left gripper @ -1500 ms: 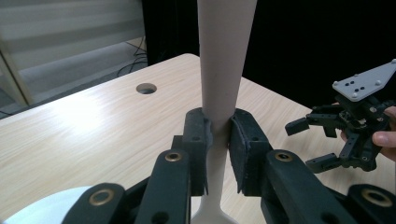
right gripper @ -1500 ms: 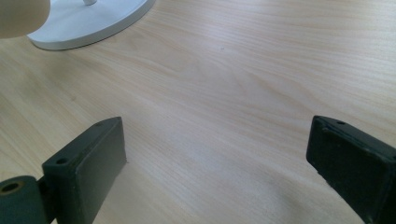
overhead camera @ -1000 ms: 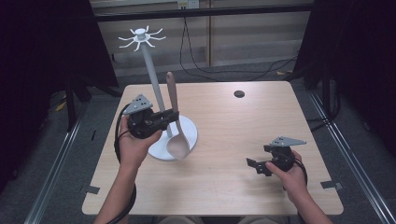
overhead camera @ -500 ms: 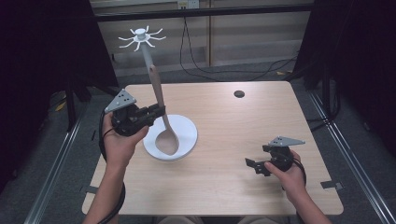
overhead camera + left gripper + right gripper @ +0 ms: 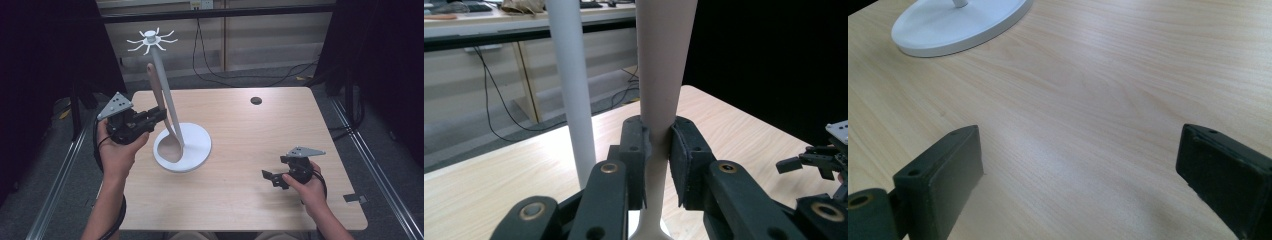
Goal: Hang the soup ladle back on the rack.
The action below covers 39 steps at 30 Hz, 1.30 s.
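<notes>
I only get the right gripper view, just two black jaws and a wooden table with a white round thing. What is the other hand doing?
Observer: The left gripper is shut on a wooden spoon, held upright by its handle.
Operator: Is my white round thing just a plate?
Observer: No, it is the base of a stand; a tall white pole rises from it, with a ring of hooks on top.
Operator: Is the spoon hanging on a hook?
Observer: No. Its handle top sits below the hooks, and its bowl is down by the base.
</notes>
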Tool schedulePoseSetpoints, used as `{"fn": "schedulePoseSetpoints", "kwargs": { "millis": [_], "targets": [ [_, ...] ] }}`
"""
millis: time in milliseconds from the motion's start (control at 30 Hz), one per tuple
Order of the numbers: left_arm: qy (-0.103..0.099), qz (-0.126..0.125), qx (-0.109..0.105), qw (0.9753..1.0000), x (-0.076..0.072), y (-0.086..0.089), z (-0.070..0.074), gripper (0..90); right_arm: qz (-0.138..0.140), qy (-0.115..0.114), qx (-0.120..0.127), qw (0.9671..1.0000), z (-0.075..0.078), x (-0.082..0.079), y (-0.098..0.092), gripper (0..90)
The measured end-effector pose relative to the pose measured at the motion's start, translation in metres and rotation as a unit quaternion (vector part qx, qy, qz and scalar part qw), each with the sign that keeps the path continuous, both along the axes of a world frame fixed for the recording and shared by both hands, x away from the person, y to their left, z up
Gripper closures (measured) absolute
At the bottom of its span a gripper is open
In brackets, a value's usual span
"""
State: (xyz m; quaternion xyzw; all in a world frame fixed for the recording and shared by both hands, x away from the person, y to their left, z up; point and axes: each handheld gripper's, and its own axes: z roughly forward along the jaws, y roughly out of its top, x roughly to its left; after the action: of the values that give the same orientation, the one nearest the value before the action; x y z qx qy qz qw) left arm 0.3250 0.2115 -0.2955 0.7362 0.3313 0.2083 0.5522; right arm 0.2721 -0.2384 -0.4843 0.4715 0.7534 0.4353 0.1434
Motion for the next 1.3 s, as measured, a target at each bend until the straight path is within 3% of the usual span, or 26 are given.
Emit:
{"fn": "schedulePoseSetpoints", "kwargs": {
  "millis": [533,733,967,1133,1300],
  "targets": [
    [-0.012,0.017,-0.006,0.9998,0.001,0.004,0.013,77.5,0.001,0.0,0.003,1.0,0.0,0.0,0.001,4.2],
    [-0.018,0.032,-0.003,0.9993,0.002,0.002,0.017,77.4,0.003,0.002,0.004,1.0,0.0,0.0,0.002,4.1],
    [-0.021,0.056,0.019,0.998,0.004,0.001,0.018,77.5,0.006,0.001,0.006,1.0,0.0,0.0,0.002,4.1],
    [-0.019,0.064,0.011,0.9977,0.006,0.001,0.018,77.5,0.007,0.001,0.006,1.0,0.0,0.0,0.002,4.1],
    [-0.02,0.072,0.02,0.997,0.007,-0.002,0.018,77.4,0.009,0.003,0.006,0.9999,0.0,0.0,0.003,4.1]
  ]
}}
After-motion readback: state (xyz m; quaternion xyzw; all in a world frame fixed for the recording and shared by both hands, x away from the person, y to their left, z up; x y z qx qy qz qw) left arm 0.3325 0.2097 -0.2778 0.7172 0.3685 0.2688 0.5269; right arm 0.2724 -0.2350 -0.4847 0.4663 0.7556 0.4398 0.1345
